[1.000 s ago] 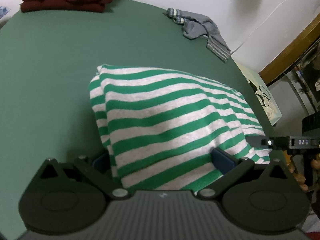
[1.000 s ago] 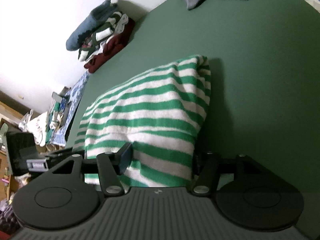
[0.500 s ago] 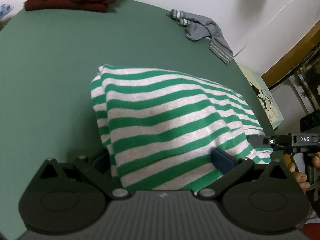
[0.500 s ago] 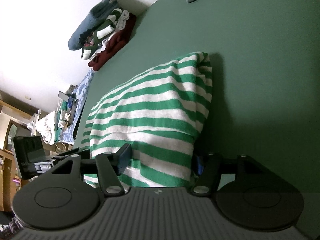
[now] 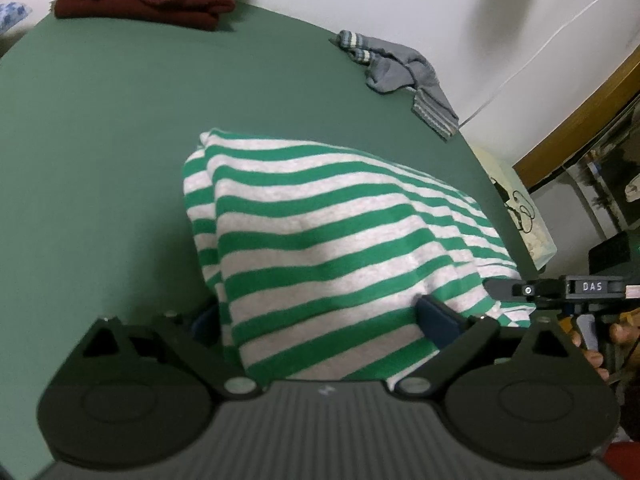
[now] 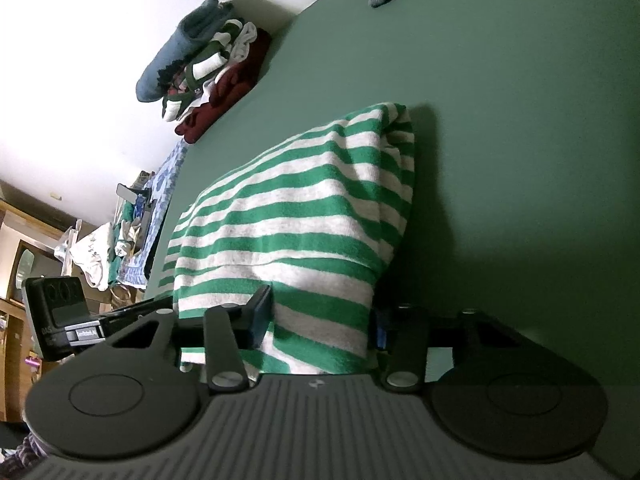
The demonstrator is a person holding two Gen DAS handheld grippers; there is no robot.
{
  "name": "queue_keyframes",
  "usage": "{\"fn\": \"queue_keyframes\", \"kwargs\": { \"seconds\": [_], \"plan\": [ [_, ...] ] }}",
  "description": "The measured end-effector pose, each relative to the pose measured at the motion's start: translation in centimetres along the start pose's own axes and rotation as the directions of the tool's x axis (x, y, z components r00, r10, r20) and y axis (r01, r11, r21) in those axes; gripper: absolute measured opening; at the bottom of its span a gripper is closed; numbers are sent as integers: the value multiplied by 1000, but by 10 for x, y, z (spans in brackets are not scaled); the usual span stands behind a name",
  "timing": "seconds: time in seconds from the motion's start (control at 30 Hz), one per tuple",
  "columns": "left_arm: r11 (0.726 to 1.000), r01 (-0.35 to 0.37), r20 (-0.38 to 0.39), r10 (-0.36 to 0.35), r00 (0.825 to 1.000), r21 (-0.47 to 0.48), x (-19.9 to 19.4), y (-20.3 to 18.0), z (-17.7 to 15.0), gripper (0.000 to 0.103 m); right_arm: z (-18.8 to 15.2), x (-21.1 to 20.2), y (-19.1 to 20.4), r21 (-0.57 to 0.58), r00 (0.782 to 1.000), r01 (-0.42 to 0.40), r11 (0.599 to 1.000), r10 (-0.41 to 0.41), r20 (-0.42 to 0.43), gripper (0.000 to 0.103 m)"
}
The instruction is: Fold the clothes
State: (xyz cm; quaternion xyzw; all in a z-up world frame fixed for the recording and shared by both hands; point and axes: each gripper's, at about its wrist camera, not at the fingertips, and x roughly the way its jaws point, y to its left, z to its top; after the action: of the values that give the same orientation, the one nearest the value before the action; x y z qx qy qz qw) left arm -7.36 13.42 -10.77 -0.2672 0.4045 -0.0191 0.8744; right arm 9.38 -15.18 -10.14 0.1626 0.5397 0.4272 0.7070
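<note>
Green table (image 5: 120,128): flat, matte, felt-like. On it the striped sweater (image 5: 320,240), green/grey knit, soft and thick, already folded into a bulky bundle, near edge draped toward both grippers. Far corner: stack of folded clothes (image 5: 140,4), looks like the done pile. Grey garment (image 5: 400,68) crumpled at the far edge, looks unfolded.

Step, my read: gathering the folded bundle for a lift, probably to the stack.

Left gripper (image 5: 324,320): jaws wide, just been closing slightly, sweater edge between them; can't tell if the pads bite.
Right gripper (image 6: 320,324): about half open, jaws just been closing, sweater fold between; contact unclear.

Next: both close fully through all layers, lift together, or the knit slumps and unfolds.
</note>
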Motion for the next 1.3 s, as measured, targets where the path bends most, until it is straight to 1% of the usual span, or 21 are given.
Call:
{"fn": "queue_keyframes", "kwargs": {
  "seconds": [0.07, 0.13, 0.3, 0.5, 0.6, 0.67, 0.73, 0.83, 1.0, 1.1, 1.2, 1.3],
  "plan": [
    [1000, 12, 6, -12, 1000, 3, -1, 0, -1, 89, -1, 0, 0, 0, 1000, -1, 1000, 1, 5, 48],
    [1000, 25, 9, -25, 1000, 2, -2, 0, -2, 86, -1, 0, 1, -1, 1000, 3, 1000, -3, 7, 48],
    [999, 40, 15, -40, 999, -8, -3, 2, -3, 84, -3, 0, 1, 1, 1000, 6, 1000, -6, 12, 47],
    [997, 62, 29, -61, 998, -34, -5, 5, -2, 78, -2, 1, 2, 4, 1000, 3, 1000, -3, 10, 48],
    [995, 76, 49, -73, 996, -63, -8, 10, -1, 69, -3, 1, 2, 5, 1000, 3, 1000, -3, 11, 48],
    [993, 85, 61, -80, 995, -82, -10, 13, -1, 59, -3, 1, 1, 8, 1000, 2, 1000, -2, 12, 49],
    [990, 94, 63, -88, 994, -106, -11, 18, -2, 57, -3, 1, 1, 10, 1000, 2, 1000, -2, 13, 49],
    [984, 108, 62, -100, 993, -142, -10, 25, -3, 57, -2, 2, 0, 6, 1000, 1, 1000, -1, 11, 49],
    [979, 119, 67, -109, 992, -164, -9, 26, -4, 57, -3, 1, -1, 3, 1000, -2, 1000, 2, 15, 51],
    [966, 151, 75, -138, 988, -210, -10, 36, -6, 58, -2, 0, -2, 2, 1000, -5, 1000, 5, 12, 51],
    [949, 182, 77, -167, 983, -259, -11, 45, -8, 63, -3, -1, -2, 2, 1000, -7, 1000, 7, 11, 51],
    [934, 212, 61, -203, 977, -289, -9, 49, -9, 70, -2, -1, -2, 1, 1000, -8, 1000, 8, 9, 51]
  ]
}}
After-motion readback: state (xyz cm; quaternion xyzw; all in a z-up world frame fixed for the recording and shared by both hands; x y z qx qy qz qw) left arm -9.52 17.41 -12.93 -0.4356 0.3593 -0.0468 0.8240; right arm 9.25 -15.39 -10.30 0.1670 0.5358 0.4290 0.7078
